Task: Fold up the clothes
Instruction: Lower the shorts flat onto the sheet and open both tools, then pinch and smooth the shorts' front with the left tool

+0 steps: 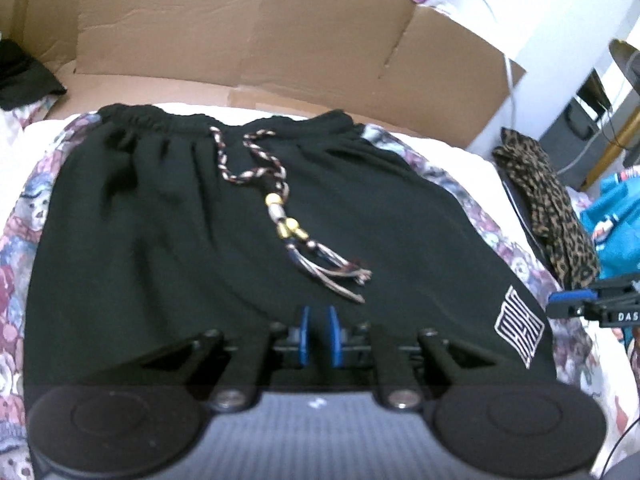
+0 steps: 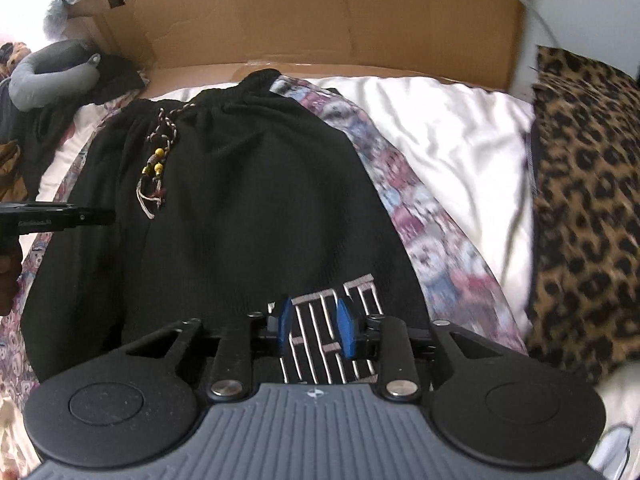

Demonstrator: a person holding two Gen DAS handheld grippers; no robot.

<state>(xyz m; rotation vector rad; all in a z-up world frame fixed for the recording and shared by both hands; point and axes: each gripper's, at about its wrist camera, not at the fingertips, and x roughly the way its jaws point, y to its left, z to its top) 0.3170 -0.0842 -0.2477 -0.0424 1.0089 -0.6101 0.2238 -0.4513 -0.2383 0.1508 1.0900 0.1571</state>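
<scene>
Black shorts point(image 1: 200, 240) lie flat on the bed, elastic waistband at the far end. A braided drawstring point(image 1: 280, 208) with yellow beads rests on the front. A white logo point(image 1: 520, 328) marks the near right leg. My left gripper point(image 1: 320, 334) hangs over the near hem at the middle, its blue pads a narrow gap apart with only dark cloth showing behind them. In the right wrist view my right gripper point(image 2: 316, 326) stands open over the shorts point(image 2: 260, 200), right above the logo point(image 2: 332, 332), which shows between the pads. The left gripper point(image 2: 80, 216) juts in from the left edge.
A floral bedspread point(image 1: 24, 240) and white sheet point(image 2: 440, 128) lie under the shorts. Leopard-print cloth point(image 2: 584, 200) lies to the right, and flattened cardboard point(image 1: 240, 32) lines the far side. A grey neck pillow point(image 2: 48, 76) and dark clothing point(image 1: 24, 76) sit at the far left.
</scene>
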